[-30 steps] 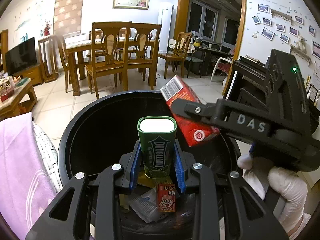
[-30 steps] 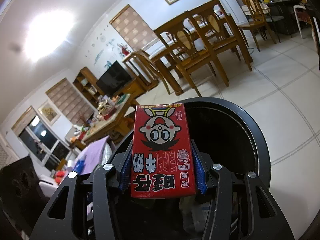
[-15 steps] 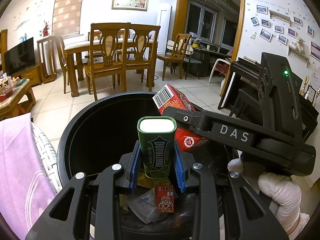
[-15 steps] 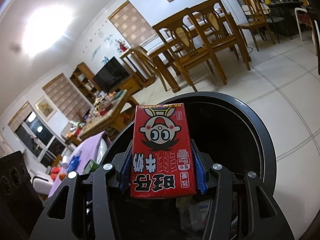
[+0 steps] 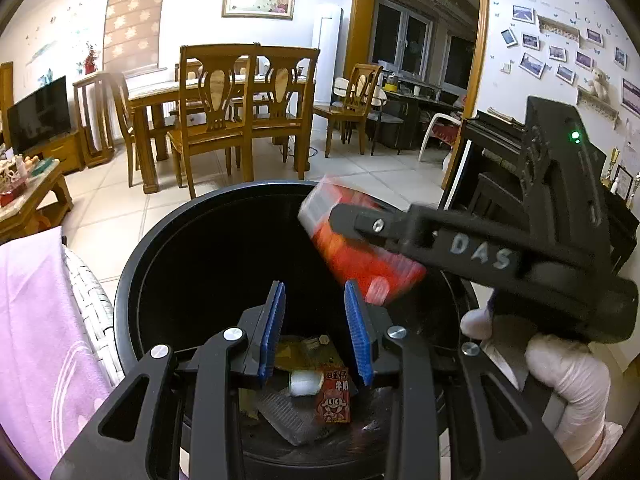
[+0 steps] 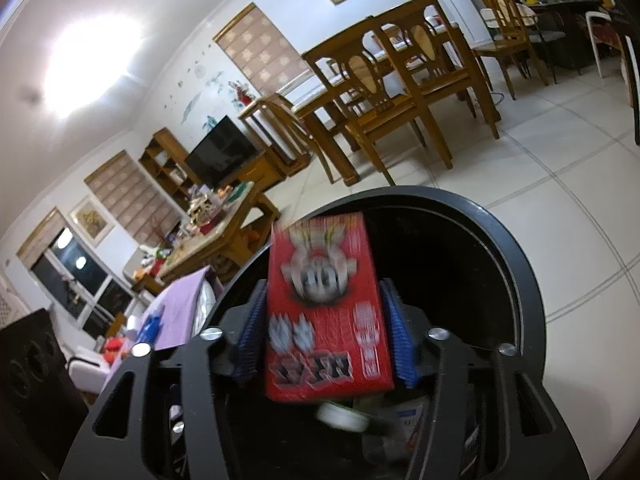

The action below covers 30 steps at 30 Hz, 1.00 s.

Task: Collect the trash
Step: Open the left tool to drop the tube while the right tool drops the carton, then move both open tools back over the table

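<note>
With both hand-held grippers over the bin, your right hand-held gripper has just been opening, so the red carton between its pads drops in, while your left hand-held gripper stands open and empty.

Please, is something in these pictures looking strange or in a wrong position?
Only the red carton: it is motion-blurred between the right gripper, whose jaws have just been opening, so it appears released and dropping into the black trash bin. The left gripper is empty above the bin. Nothing has spilled outside.

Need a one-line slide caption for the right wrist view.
Right gripper, jaws just opening, lets a blurred red carton slip between its pads over the black trash bin.
</note>
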Motion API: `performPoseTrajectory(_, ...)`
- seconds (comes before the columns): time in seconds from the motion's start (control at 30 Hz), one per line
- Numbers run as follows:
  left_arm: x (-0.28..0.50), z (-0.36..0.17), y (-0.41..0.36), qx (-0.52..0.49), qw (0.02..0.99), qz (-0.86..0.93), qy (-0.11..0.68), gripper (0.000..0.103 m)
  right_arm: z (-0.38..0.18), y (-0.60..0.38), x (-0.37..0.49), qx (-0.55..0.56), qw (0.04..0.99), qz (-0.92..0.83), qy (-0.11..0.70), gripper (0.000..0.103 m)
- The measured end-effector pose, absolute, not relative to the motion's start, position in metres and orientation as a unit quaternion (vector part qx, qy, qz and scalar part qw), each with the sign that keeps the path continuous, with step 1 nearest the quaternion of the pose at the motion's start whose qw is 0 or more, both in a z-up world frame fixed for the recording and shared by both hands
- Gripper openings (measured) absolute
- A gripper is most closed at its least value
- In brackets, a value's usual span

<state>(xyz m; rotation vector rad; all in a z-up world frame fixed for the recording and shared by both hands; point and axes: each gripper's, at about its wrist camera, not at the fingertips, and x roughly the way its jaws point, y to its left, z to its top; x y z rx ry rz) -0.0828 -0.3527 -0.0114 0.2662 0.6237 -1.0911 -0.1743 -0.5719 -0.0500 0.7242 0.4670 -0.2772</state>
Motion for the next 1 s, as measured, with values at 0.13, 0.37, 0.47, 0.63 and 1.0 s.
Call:
performPoseTrajectory(0.13,-0.083,-0.010,-0.355,0.127,0.803,-0.504,0.291,0.042,-0.046,-0.575,-0.183,0.360,0.900,-0.129,0.210,0.080)
performPoseTrajectory(0.37,-0.087,-0.008,-0.356,0.139,0.820,-0.483,0.274,0.081,-0.046,-0.585,-0.194,0.368,0.897,-0.135,0.203,0.086)
performPoseTrajectory(0.47,-0.087,-0.008,-0.358,0.143,0.822,-0.479,0.272,0.084,-0.045,-0.587,-0.197,0.374,0.895,-0.134,0.202,0.091)
performPoseTrajectory(0.63,-0.088,-0.007,-0.358,0.144,0.828,-0.473,0.263,0.097,-0.045,-0.590,-0.202,0.378,0.894,-0.136,0.199,0.097)
performPoseTrajectory(1.0,-0.091,0.006,-0.326,0.115,0.832,-0.483,0.249,0.098,-0.033,-0.583,-0.200,0.380,0.892,-0.136,0.205,0.098)
